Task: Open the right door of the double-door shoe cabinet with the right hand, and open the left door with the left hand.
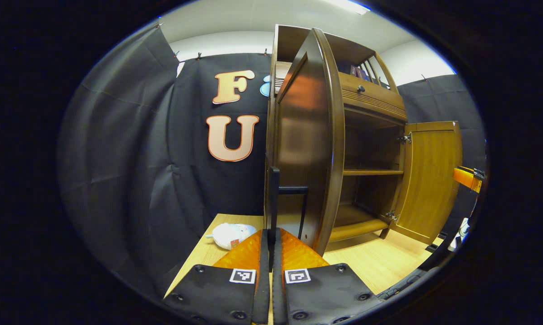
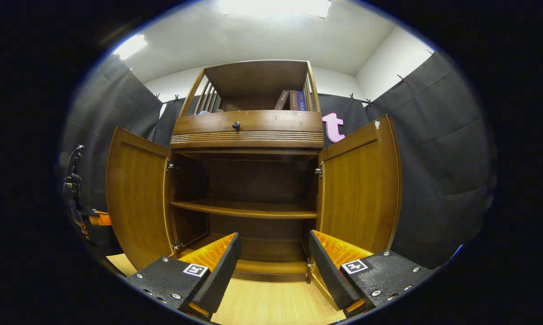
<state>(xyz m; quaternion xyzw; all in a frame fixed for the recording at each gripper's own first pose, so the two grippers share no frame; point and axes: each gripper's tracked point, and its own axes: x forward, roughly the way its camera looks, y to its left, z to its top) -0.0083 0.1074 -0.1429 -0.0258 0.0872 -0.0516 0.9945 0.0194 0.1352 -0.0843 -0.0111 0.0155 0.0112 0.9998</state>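
Observation:
The brown wooden shoe cabinet [image 2: 246,135] stands with both doors swung open. In the left gripper view the left door [image 1: 305,149] is seen nearly edge-on, close up. Its black handle [image 1: 274,189] runs down between the fingers of my left gripper [image 1: 270,241], which is shut on it. The right door [image 1: 429,180] stands open farther off. In the right gripper view my right gripper [image 2: 273,255] is open in front of the cabinet's lower shelf, holding nothing. There the left door [image 2: 136,198] and the right door [image 2: 361,185] flank the opening, and the left gripper [image 2: 91,221] shows beside the left door.
Inside is a middle shelf [image 2: 244,208]. A drawer with a dark knob [image 2: 236,125] sits above the doors, with books [image 2: 294,100] on the top shelf. A white soft toy [image 1: 228,234] lies on the light wooden floor [image 1: 379,262] left of the cabinet.

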